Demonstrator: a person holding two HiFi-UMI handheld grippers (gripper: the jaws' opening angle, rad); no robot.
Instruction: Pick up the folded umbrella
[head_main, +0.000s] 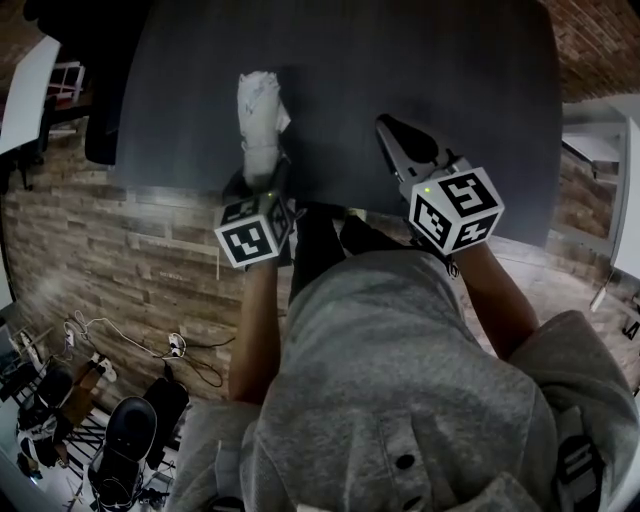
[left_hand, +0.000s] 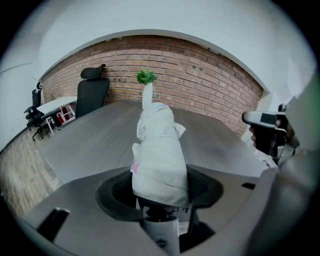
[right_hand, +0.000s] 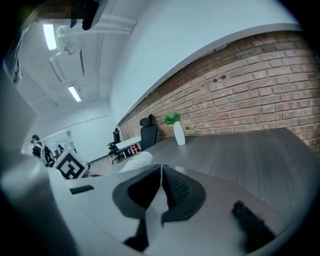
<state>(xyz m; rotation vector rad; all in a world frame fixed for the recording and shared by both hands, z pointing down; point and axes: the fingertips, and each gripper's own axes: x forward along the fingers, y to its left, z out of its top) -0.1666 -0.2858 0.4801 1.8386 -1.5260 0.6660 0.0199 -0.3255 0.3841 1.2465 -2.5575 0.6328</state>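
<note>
The folded umbrella (head_main: 262, 112) is white with faint print and sticks forward out of my left gripper (head_main: 264, 178), which is shut on its lower end, above the near edge of the dark table (head_main: 450, 80). In the left gripper view the umbrella (left_hand: 159, 155) rises out of the jaws and fills the middle, lifted off the tabletop. My right gripper (head_main: 388, 128) hovers to the right of it, jaws shut on nothing. In the right gripper view the two pads (right_hand: 172, 187) meet, and the umbrella (right_hand: 135, 161) shows white at the left.
A white vase with a green plant (left_hand: 146, 89) stands at the table's far end before a brick wall. A black office chair (left_hand: 91, 95) sits at the far left corner. Cables and chairs (head_main: 130, 440) lie on the wood floor below left.
</note>
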